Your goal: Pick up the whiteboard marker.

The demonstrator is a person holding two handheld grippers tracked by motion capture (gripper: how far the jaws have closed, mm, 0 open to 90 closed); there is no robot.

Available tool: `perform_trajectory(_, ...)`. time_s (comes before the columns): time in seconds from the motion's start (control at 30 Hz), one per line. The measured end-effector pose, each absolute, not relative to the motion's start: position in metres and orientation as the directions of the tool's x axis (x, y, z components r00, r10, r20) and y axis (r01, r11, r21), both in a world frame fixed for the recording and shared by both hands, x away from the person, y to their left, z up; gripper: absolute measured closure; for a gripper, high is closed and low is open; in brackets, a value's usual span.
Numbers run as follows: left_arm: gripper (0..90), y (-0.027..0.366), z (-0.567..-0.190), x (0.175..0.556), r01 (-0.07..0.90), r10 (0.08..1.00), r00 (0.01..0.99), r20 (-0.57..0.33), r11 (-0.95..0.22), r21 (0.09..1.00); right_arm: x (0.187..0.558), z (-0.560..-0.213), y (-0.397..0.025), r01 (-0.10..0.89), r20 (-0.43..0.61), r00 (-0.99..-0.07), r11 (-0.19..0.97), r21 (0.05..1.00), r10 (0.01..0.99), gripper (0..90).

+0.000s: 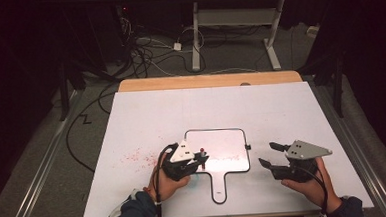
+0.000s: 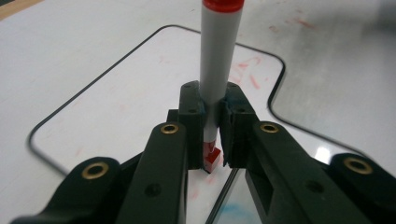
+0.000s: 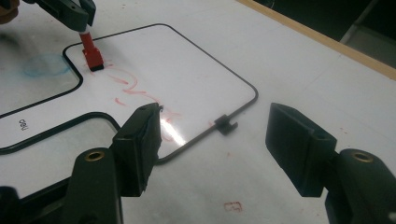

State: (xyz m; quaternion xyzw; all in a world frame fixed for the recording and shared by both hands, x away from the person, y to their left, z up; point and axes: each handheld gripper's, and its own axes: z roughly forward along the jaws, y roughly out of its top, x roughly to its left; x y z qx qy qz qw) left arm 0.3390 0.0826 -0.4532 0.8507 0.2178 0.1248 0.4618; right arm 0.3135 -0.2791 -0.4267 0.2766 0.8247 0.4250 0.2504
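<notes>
Black left tongs are clamping a grey red-capped marker, tip touching the black-rimmed paddle-shaped whiteboard; right tongs are hovering wide open, holding nothing, above red scribbles.

A white-topped table carries a paddle-shaped whiteboard lying flat, red smudges beside it.

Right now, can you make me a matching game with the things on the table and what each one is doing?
Things:
1. marker
2. little whiteboard
3. left gripper
4. right gripper

States:
A. open, holding nothing
B. lying flat with red scribbles on it
C. standing upright, red end down on the board
D. shut on the marker

Pairs: 1-C, 2-B, 3-D, 4-A
</notes>
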Motion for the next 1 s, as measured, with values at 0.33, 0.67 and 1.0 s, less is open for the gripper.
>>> perform_trajectory(0.33,78.7,0.111,-0.457,0.336,0.284,0.533,0.846,-0.005,-0.442,0.851,0.314,-0.427,-0.277,0.241,-0.185,-0.72,0.491,0.837,0.669,35.2)
perform_trajectory(0.67,78.7,0.068,-0.461,0.337,0.214,0.463,0.886,0.009,-0.426,0.879,0.314,-0.427,-0.276,0.24,-0.196,-0.715,0.499,0.833,0.671,33.3)
perform_trajectory(1.0,78.7,0.019,-0.46,0.344,0.188,0.402,0.915,0.002,-0.431,0.882,0.314,-0.427,-0.278,0.239,-0.196,-0.715,0.498,0.833,0.671,33.0)
